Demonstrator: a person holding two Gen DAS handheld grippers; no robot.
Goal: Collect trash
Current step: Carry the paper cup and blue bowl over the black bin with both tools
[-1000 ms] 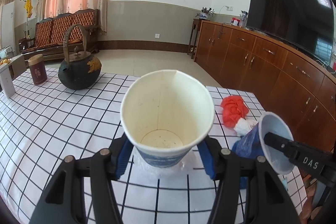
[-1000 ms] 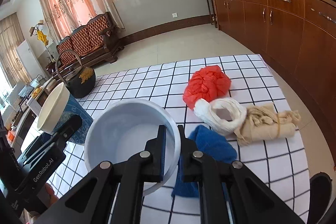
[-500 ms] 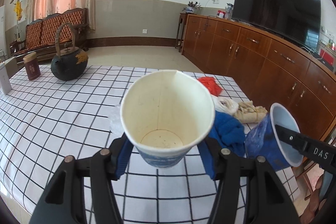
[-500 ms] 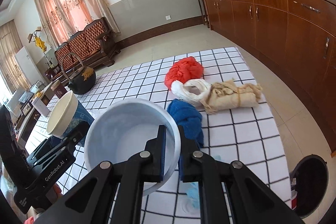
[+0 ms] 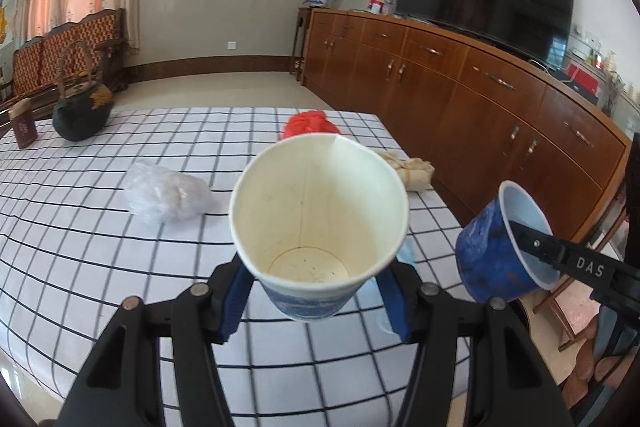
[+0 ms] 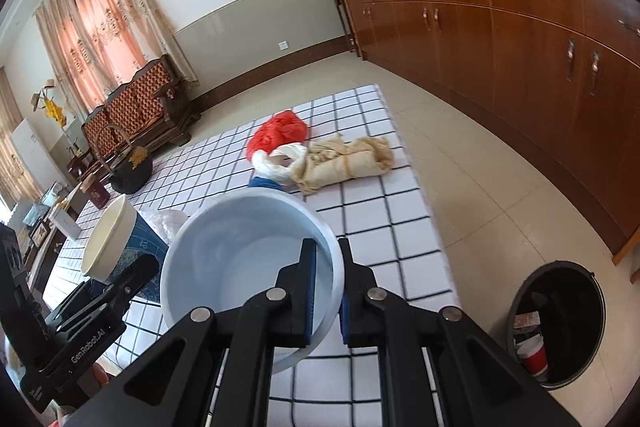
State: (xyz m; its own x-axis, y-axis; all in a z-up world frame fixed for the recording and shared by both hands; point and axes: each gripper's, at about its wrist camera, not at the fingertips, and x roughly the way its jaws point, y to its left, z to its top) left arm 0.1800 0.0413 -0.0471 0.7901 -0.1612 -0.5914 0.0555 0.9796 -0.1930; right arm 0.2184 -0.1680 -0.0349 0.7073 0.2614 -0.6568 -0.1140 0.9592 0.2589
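On my left wrist view, the left gripper (image 5: 316, 291) has its blue fingers (image 5: 234, 297) closed around the base of a paper cup (image 5: 318, 223), held above the near part of the checked tabletop (image 5: 80, 247). A clear plastic bag (image 5: 166, 197) lies to the left, a red bag (image 5: 310, 123) farther off, and a black teapot (image 5: 82, 113) at the far left.

On my right wrist view, the right gripper (image 6: 326, 291) pinches the rim of a pale blue cup (image 6: 248, 263), one finger inside and one outside. A dark trash bin (image 6: 558, 323) stands on the floor to the right, past the tabletop's edge. A beige bundle (image 6: 346, 161) lies far on the tabletop.
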